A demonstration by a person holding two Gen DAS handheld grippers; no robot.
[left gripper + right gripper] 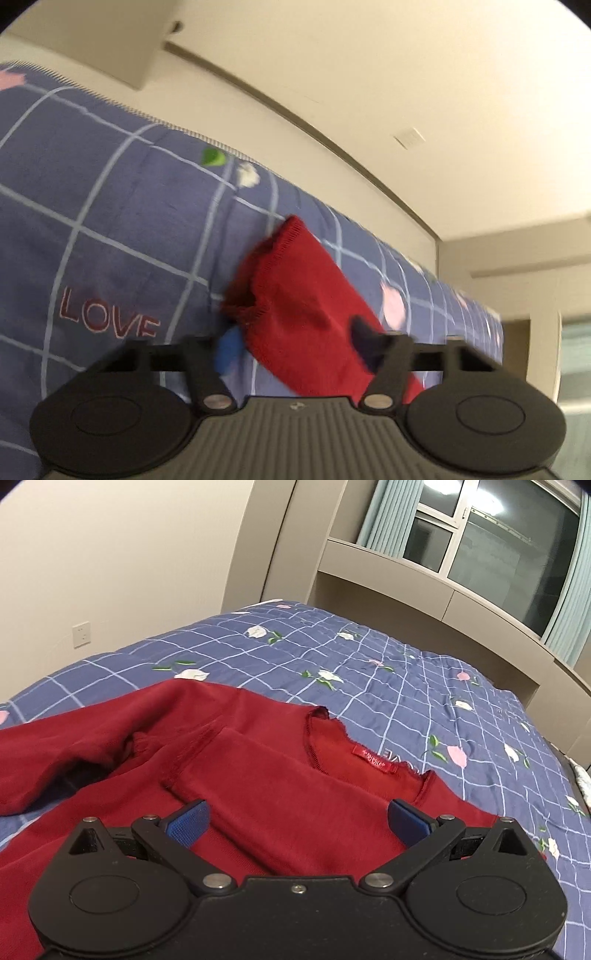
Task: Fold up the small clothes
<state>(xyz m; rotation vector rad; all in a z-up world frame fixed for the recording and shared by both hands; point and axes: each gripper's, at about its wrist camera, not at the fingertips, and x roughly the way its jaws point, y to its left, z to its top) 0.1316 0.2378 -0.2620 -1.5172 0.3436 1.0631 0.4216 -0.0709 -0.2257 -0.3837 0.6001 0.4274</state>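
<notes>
Black linkage and blue pads of the right gripper fill the near edge of the right wrist view, jaws spread wide, nothing between them, poised over the red sweater on the blue checked quilt. Closer in on the left wrist view: left gripper partly closed, red knit between its pads, one pad half hidden by cloth; looks like a hold on the sleeve cuff, though blur leaves actual pinching uncertain.

Step in hand, by judgement: bringing a sleeve across the body. To do it well:
- carry the cuff low and level, no twisting of the sleeve;
- lay it straight over the chest, edge parallel to the side seam;
- let go only once flat, then smooth the rumpled shoulder at 9 o'clock from the right gripper.

Sweater: dark red fine knit, neckline with a red label at 1 o'clock from the right gripper, one sleeve already lying folded across the front, far side bunched with a deep crease. Cuff edge ribbed, slightly frayed in look.
</notes>
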